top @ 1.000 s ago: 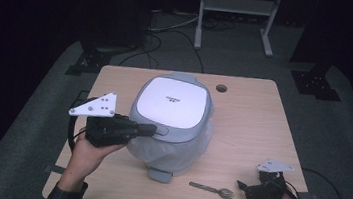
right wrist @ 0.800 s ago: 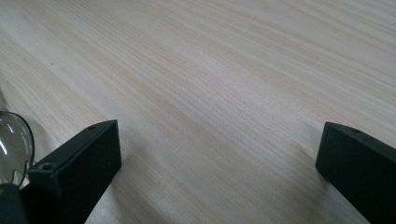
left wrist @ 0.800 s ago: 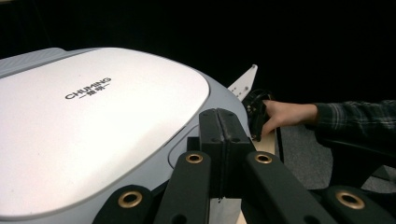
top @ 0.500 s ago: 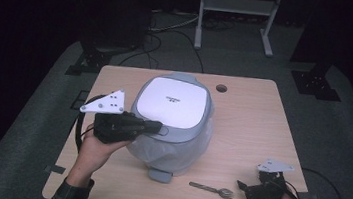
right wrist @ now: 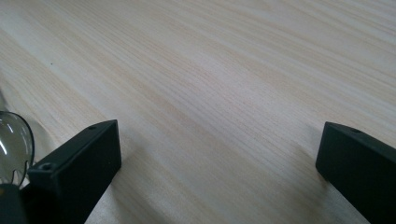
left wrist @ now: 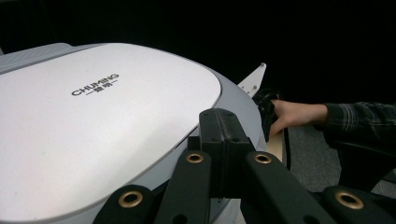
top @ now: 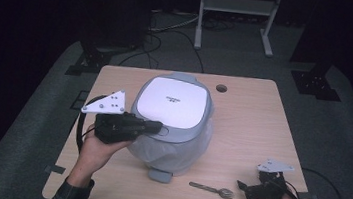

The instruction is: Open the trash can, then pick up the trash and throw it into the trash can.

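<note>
A rice cooker with a white lid and grey rim stands in the middle of the wooden table. My left gripper is shut with nothing in it. Its joined tips rest at the lid's grey rim on the cooker's left side. A metal spoon lies on the table in front of the cooker. Just right of it, my right gripper rests low on the table, open. Bare wood lies between its jaws, and the spoon's shiny bowl is just outside the left jaw.
The cooker's grey front tab juts toward the table's near edge. A round cable hole sits at the back of the table. Cables trail off both sides, and a metal stand is on the floor behind.
My left gripper has edged a little to the right, bringing its tips up to the cooker's lid rim. The right gripper and the spoon have stayed put.
</note>
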